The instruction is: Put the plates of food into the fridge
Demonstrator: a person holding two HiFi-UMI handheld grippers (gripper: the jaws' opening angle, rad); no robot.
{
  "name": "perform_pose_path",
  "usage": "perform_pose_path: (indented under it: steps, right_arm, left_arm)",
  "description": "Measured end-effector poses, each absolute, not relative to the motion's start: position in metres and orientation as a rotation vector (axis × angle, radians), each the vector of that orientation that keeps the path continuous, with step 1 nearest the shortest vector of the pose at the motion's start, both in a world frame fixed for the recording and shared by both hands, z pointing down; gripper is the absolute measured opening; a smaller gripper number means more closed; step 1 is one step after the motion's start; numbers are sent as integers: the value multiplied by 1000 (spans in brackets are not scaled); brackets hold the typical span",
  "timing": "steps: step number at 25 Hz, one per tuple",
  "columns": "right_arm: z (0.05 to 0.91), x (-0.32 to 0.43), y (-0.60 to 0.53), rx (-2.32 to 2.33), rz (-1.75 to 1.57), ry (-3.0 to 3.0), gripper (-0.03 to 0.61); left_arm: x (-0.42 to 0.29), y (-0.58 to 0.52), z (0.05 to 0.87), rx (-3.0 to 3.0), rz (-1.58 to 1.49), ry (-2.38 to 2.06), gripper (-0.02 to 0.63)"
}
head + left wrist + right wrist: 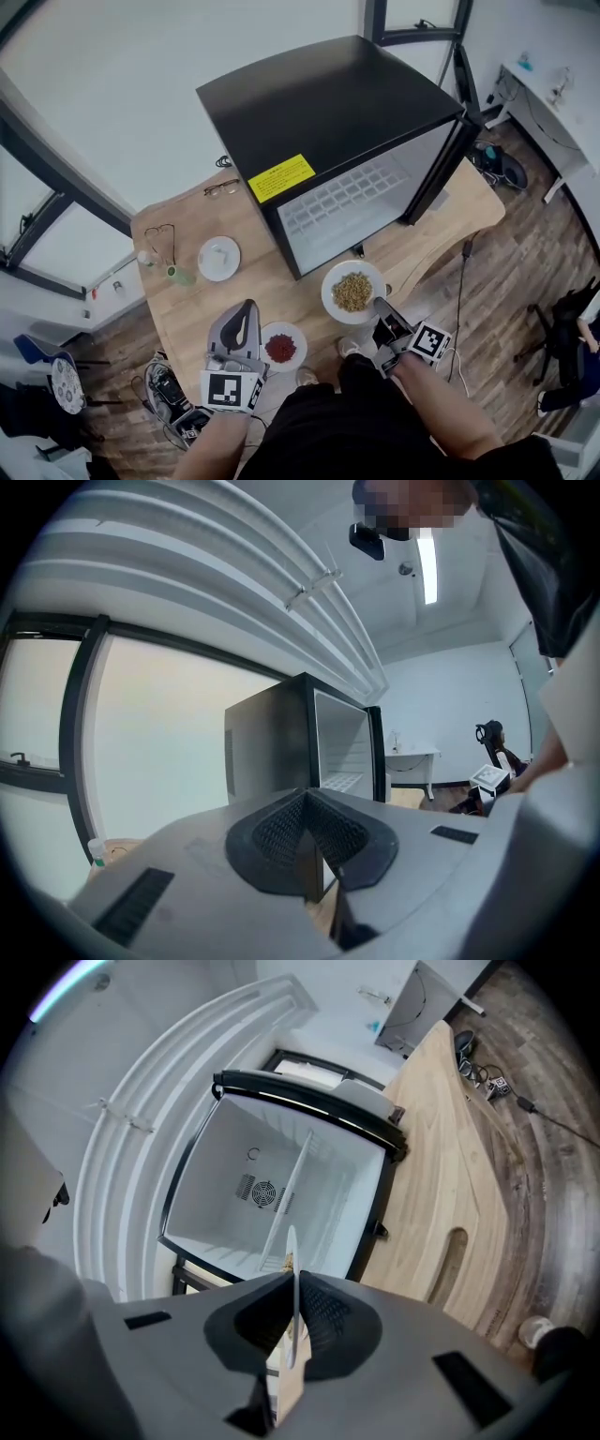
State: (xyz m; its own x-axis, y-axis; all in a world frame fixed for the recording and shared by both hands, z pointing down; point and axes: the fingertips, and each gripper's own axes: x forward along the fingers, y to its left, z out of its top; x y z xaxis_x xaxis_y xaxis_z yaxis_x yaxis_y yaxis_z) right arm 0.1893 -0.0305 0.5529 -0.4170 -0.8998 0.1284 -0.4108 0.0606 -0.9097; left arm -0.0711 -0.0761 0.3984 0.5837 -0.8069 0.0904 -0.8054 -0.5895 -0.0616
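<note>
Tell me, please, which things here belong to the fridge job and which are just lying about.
Job: fridge; plate of grains, held in the right gripper; plate of red food.
Lying about: small white plate; glasses; small green bottle.

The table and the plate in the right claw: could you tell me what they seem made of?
The table looks like pale matte wood, with visible grain. The plate is white and smooth, probably ceramic, though plastic is possible.
</note>
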Motion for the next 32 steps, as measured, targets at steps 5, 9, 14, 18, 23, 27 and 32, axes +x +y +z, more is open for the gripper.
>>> perform_pose_path:
  steps: [5,9,14,18,23,27,32]
  right_arm:
    - [527,199,-56,-1281,-1307,1882,32]
    - [508,205,-81,-1251,-1273,1906,32]
    - [487,203,-112,-1207,-1247,1962,32]
    - [475,202,-134,-1193,-1253,1967,32]
    - [467,200,-161,-1206,-1237,2011,32]
    - [470,200,-180,-1263,-1290,1986,34]
    - [468,187,-204,-1289,-1332,1998,34]
  left_arm:
    - [-71,-84,382,-2747,-122,1455,5]
    - [-69,-91,367,-2707,-89,1471,3]
    - [-71,-100,356,-2647,-77,1530,5]
    - [-76,-109,351,-2620,-71,1570,3]
    - [-79,-119,348,-2592,-71,1604,5]
    - [-83,-126,345,-2572,-81,1630,5]
    - [-94,-133,343,-2537,-99,1670,5]
